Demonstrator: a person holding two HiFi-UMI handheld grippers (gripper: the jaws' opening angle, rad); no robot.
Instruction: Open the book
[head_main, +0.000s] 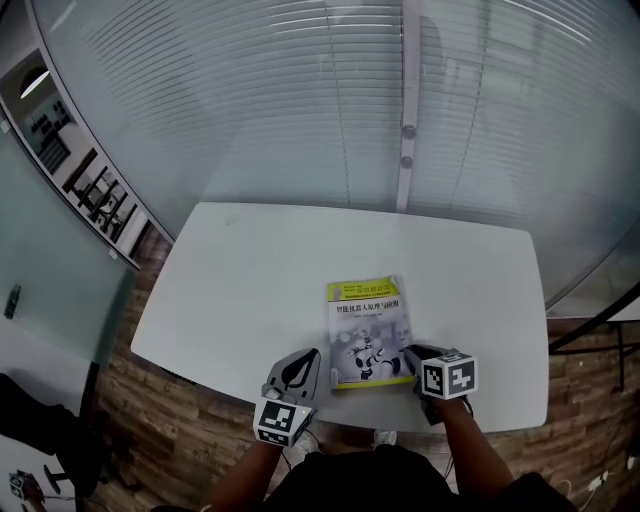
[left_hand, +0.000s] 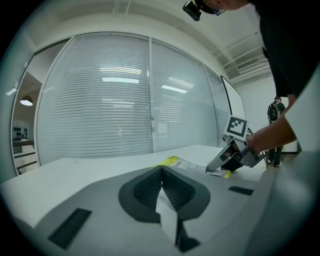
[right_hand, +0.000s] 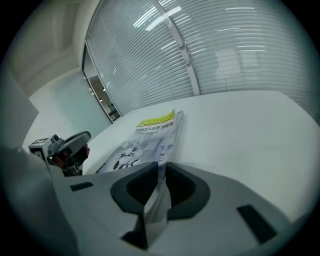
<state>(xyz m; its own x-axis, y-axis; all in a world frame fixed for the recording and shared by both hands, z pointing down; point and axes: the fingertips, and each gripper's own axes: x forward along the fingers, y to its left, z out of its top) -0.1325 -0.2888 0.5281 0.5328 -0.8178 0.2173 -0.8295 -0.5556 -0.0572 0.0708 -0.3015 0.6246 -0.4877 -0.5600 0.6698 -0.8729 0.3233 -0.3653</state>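
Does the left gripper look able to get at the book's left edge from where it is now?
Probably yes. The left gripper sits just off the near left corner of the book, with only bare table between them, and the right gripper grips the opposite near corner, out of its path.

the right tongs (head_main: 410, 352) hide the near right corner of the book (head_main: 366, 325) in the head view; its cover print is too small to read. in their own view the left tongs (left_hand: 161, 170) block most of it, perhaps the near edge.
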